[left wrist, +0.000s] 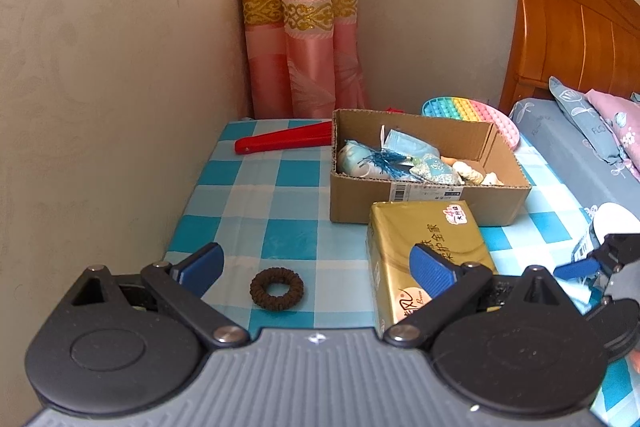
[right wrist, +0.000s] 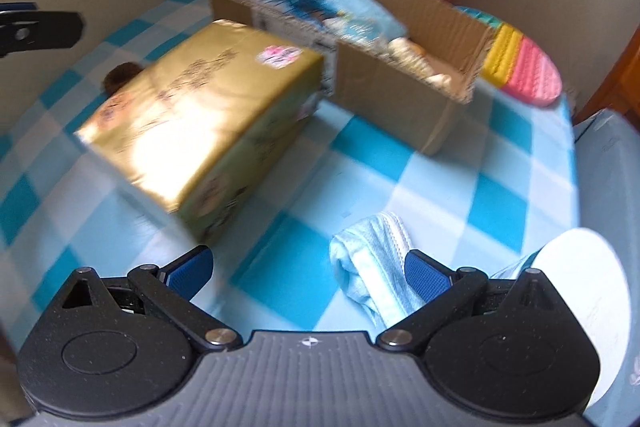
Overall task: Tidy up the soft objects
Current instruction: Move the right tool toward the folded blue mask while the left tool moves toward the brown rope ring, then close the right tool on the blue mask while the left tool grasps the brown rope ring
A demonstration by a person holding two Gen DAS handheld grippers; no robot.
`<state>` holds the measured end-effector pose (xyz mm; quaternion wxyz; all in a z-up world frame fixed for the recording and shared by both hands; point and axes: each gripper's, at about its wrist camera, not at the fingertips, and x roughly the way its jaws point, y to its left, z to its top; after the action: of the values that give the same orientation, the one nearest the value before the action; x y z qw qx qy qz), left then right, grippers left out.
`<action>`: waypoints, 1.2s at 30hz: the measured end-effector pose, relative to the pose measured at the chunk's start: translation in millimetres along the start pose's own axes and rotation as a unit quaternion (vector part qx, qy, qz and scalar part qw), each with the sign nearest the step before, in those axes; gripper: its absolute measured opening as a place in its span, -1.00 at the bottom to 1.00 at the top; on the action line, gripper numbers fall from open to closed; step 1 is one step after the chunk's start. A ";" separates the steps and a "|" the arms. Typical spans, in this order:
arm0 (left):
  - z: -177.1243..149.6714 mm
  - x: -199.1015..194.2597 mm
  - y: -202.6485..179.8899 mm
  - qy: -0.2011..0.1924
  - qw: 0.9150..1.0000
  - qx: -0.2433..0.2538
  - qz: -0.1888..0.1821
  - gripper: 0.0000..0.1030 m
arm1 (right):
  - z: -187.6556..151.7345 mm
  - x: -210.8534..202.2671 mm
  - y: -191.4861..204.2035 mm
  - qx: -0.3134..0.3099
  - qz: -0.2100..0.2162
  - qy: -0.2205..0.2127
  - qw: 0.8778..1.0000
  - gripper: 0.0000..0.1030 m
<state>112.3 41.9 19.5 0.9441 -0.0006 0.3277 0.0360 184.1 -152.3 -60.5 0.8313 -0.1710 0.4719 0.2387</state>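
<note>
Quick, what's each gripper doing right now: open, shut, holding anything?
Left gripper: open, holding nothing, brown hair tie between its fingers on the cloth.
Right gripper: open, holding nothing, folded blue cloth by its right finger.

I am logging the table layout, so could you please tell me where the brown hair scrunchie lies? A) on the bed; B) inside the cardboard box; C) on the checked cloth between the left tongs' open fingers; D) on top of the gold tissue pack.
C: the brown hair scrunchie lies flat on the checked cloth, ahead of the open left tongs, left of the gold tissue pack, outside the cardboard box.
</note>
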 end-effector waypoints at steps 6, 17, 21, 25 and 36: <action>-0.2 -5.1 1.9 -0.004 1.000 -0.002 0.000 0.93 | -0.4 -9.0 -1.4 -0.001 -0.003 -0.025 1.000 1.00; -1.8 -7.8 2.8 -0.004 1.000 -0.002 0.000 0.93 | -23.8 -12.7 9.4 0.009 0.069 0.010 0.998 1.00; -3.5 -5.9 3.9 -0.002 1.000 -0.001 -0.002 0.93 | -26.9 -23.0 17.1 -0.005 0.064 -0.012 0.998 1.00; -7.3 -2.9 7.1 0.007 1.000 -0.001 -0.004 0.93 | -26.5 -14.0 12.1 -0.006 0.044 -0.016 0.999 1.00; -24.7 12.3 26.9 0.042 0.999 -0.013 0.012 0.93 | -40.8 -7.2 27.3 -0.029 0.035 -0.006 0.999 1.00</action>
<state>104.9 68.9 -6.9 0.9288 -0.0110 0.3669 0.0515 137.0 -152.2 -76.1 0.8201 -0.1772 0.4651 0.2824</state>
